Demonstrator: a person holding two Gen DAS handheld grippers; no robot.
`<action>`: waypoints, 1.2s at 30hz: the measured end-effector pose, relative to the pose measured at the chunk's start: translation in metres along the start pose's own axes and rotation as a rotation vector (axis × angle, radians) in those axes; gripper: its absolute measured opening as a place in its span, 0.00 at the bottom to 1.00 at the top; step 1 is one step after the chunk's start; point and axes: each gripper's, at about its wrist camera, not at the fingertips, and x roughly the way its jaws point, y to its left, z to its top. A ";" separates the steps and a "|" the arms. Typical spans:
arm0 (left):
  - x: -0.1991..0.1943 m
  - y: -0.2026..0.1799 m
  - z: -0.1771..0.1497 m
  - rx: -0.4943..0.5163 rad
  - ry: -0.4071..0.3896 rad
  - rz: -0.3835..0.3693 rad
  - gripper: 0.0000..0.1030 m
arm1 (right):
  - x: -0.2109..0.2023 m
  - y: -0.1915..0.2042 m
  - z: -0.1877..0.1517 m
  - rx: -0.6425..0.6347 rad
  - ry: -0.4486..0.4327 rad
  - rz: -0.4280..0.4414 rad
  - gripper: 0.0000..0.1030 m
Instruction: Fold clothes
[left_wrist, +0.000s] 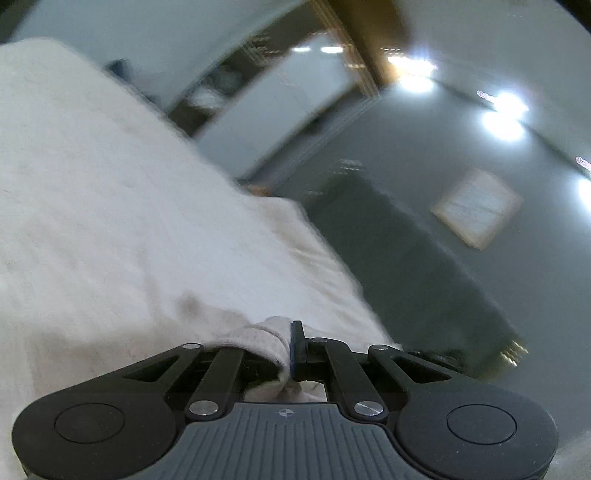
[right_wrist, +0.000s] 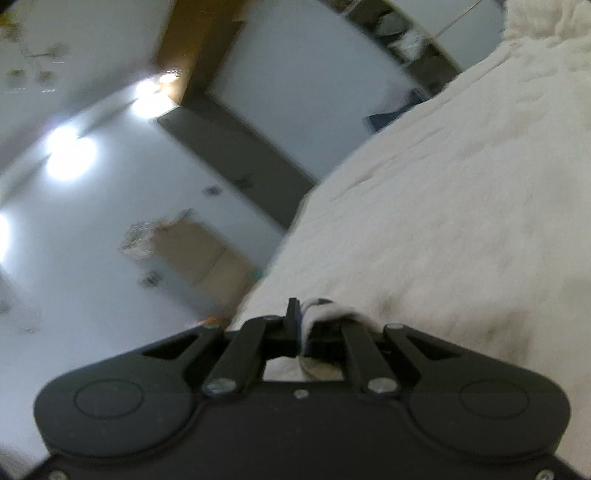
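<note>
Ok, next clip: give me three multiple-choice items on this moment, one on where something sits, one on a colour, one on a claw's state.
1. In the left wrist view, where does the garment lie relative to the left claw?
A. Spreading to the left and ahead
B. Only to the right
C. Nowhere in view

2. What colour is the garment?
A. Dark blue
B. Off-white
C. Red

3. What is the right claw doing?
A. Open, apart from the cloth
B. Shut on nothing
C. Shut on a bunched edge of the garment

Answers:
1 A, the cloth fills the left side of that view, with the room behind it on the right.
2 B, both views show pale, fuzzy off-white fabric.
3 C, a roll of fabric is pinched between the closed fingers.
</note>
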 end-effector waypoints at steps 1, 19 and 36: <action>0.036 0.014 0.016 -0.022 0.017 0.157 0.48 | 0.028 -0.012 0.008 0.018 -0.005 -0.075 0.26; -0.062 0.003 -0.104 -0.141 -0.087 0.355 0.73 | -0.022 -0.024 -0.133 0.080 0.032 -0.215 0.50; -0.055 0.005 -0.120 0.157 0.009 0.593 0.52 | 0.009 0.066 -0.142 -0.093 0.099 -0.372 0.49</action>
